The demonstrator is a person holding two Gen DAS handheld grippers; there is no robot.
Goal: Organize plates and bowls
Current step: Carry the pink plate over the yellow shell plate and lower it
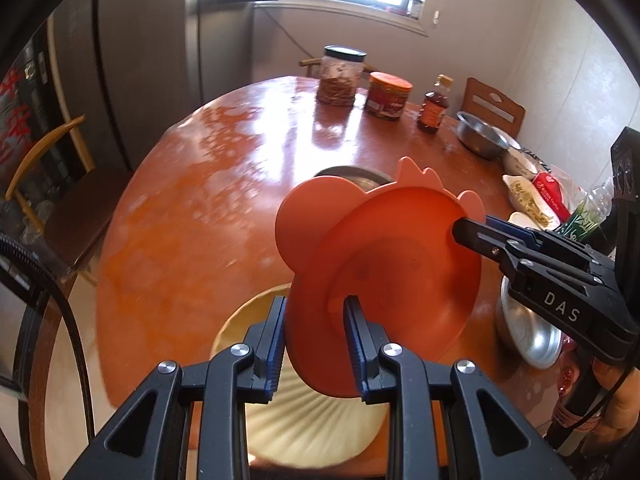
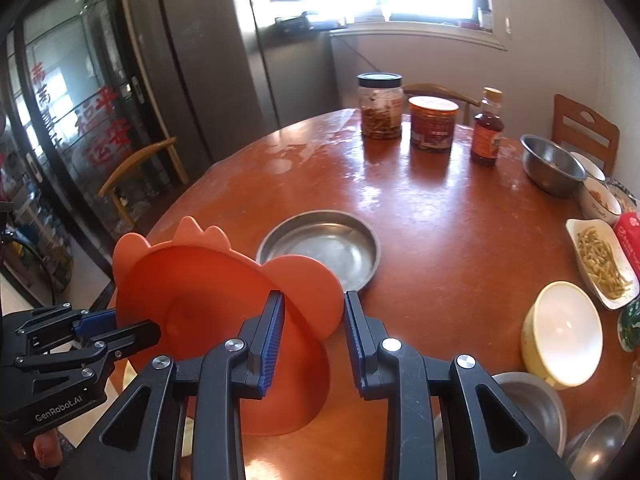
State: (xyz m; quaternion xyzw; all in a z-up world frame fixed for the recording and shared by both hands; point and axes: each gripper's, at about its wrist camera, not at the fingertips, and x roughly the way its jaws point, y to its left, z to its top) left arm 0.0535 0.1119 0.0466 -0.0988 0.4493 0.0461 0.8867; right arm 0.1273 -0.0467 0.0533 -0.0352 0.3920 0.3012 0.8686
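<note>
Both grippers carry one orange plate in the air above the round wooden table, tilted steeply so its hollow faces the left camera. The left gripper has its jaws clenched on the plate's near rim, one blue pad on each face. The right gripper grasps the opposite rim in the same way (the plate has small ears and a little crest along its edge, like a cartoon animal).

Under the plate, near the left gripper, lies a cream ribbed plate. Farther out on the table sits a shallow metal dish. To the right stand a cream bowl and, near it at the table's edge, a metal bowl. At the far side are a dark-lidded jar, an orange-lidded tub, a small bottle and another steel bowl.
</note>
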